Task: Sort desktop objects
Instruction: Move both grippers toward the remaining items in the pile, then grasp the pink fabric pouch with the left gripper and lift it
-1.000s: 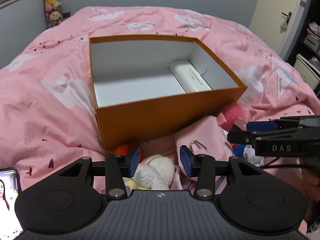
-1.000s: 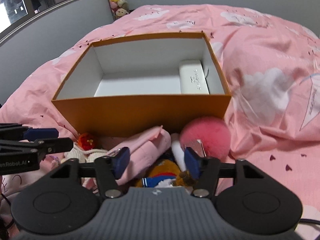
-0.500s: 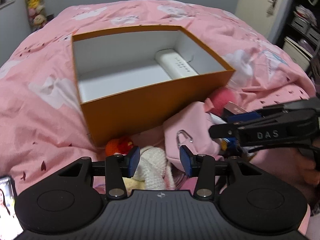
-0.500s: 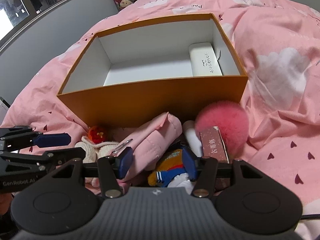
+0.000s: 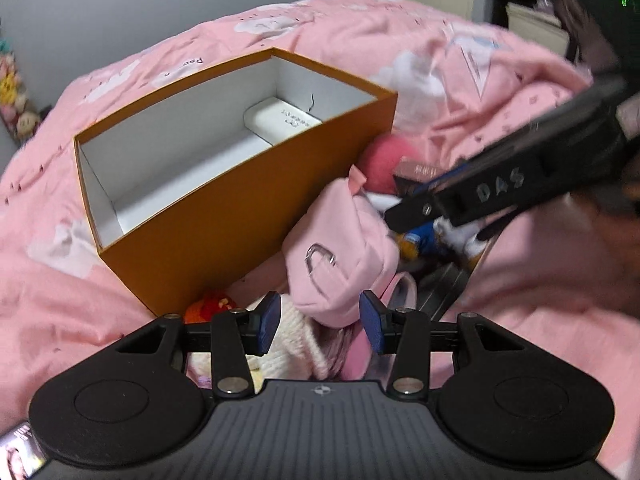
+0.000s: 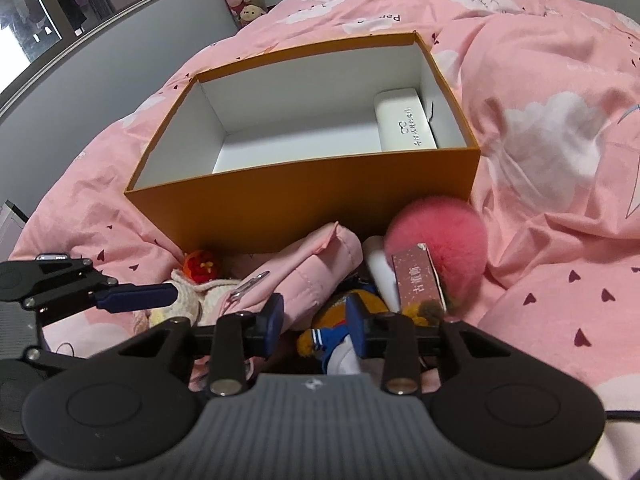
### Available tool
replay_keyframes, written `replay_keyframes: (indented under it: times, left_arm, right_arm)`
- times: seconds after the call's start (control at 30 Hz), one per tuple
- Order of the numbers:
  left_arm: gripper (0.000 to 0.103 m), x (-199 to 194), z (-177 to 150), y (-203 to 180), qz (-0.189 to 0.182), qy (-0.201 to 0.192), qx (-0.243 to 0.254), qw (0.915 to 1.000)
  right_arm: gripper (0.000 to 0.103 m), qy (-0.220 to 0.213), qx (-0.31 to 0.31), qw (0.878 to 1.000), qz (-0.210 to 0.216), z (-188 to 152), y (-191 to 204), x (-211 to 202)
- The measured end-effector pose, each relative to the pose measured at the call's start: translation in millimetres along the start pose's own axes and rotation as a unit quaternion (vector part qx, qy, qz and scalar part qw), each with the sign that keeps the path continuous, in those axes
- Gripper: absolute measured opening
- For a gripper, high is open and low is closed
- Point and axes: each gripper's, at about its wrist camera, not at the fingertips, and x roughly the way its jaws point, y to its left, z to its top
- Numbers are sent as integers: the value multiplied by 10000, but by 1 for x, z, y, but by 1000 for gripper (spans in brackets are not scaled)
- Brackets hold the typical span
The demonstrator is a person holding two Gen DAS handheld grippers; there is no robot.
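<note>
Your right gripper (image 6: 315,326) closes around a plush toy (image 6: 320,340); your left gripper (image 5: 318,324), half open, straddles the pink pouch (image 5: 340,252) ungripped, orange box (image 6: 304,200) at twelve o'clock.

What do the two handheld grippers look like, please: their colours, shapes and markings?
Both are matte black. The left gripper and the right gripper each have a ribbed dark grey body with a small cross-shaped emblem, two round discs at the sides, silver pivot screws, and blue pads on the fingers. The right gripper's side shows raised letters "DAS". No sleeve is clearly visible.
</note>
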Motion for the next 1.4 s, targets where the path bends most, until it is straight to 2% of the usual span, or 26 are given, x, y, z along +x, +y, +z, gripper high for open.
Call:
replay_keyframes:
  times: [0.17,0.33,0.47,0.57,0.77,0.83,0.97,1.03,1.2,1.3,1.4]
  left_arm:
    - [51,10,-5,-11,183,111,517,9984]
    - [51,16,-8,-29,336,9,1223,9919]
    - [51,23,-7,-33,389,-5,1402,9894]
    - [51,27,-8,-37,414,-78,1525,9874]
    - [50,32,-7,-46,507,-237,1797,9821]
    - [50,34,-5,-45,509,-247,1775,9825]
    - [49,38,-1,-42,499,-303,1631,9849]
    - [41,38,-1,-38,429,-324,1504,9872]
    - [32,32,-2,-33,448,-449,1202,9907]
    - [27,24,0,-19,424,-525,746,9949]
    - [25,12,5,-2,191,-551,168,9982]
  right_arm:
    - [38,16,-88,10000,-21,-2,1,0]
    - [38,27,-72,10000,11,-3,0,1]
    - [38,110,-61,9999,101,-3,0,5]
    - [31,210,-66,9995,231,-4,2,10]
    - [29,258,64,9987,423,-4,0,14]
    - [24,256,161,9983,492,-3,-1,16]
    - [24,196,134,9982,556,-3,2,16]
    - [25,145,94,9985,517,-2,2,13]
    - [26,-23,94,9993,366,-1,-2,2]
    - [26,-62,156,9992,358,-2,-5,-3]
    - [26,-56,187,9989,427,-3,-7,-8]
